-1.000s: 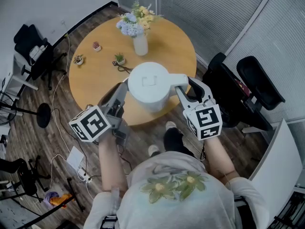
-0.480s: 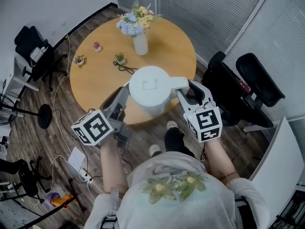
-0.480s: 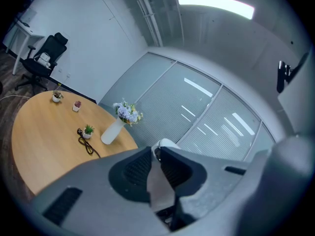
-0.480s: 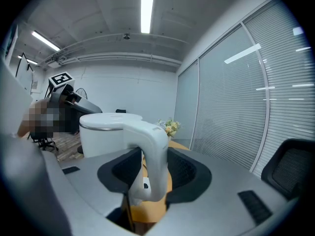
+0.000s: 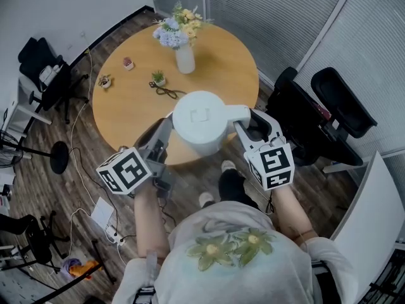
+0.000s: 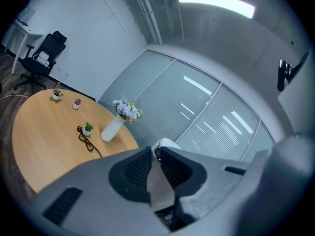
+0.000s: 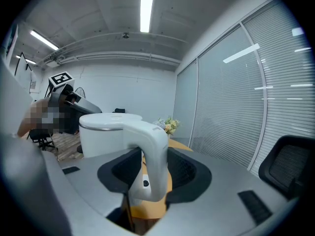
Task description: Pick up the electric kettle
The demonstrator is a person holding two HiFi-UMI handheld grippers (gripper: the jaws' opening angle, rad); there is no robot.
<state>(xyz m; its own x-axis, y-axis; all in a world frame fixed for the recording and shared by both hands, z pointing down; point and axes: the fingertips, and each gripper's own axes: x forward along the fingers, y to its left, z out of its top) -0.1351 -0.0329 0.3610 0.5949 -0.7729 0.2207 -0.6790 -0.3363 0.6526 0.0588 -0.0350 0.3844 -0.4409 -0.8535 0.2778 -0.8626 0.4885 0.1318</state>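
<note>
The white electric kettle (image 5: 201, 122) hangs between my two grippers over the near edge of the round wooden table (image 5: 126, 109). My right gripper (image 5: 243, 120) is shut on its curved handle (image 7: 152, 151), and the kettle's body (image 7: 106, 132) shows to the left in the right gripper view. My left gripper (image 5: 166, 124) comes in from the opposite side. In the left gripper view its jaws (image 6: 158, 163) pinch a thin white lip of the kettle (image 6: 161, 188); the rest of the kettle is hidden behind them.
A white vase of flowers (image 5: 185, 56) stands at the table's far side, with small potted plants (image 5: 158, 78) and a black cord (image 5: 166, 92) nearer. Black office chairs (image 5: 329, 106) stand to the right, another (image 5: 44, 65) to the left. Cables and a power strip (image 5: 101, 211) lie on the floor.
Both grippers and the kettle held between them have drifted a little toward the table's near edge. The grips look the same.
</note>
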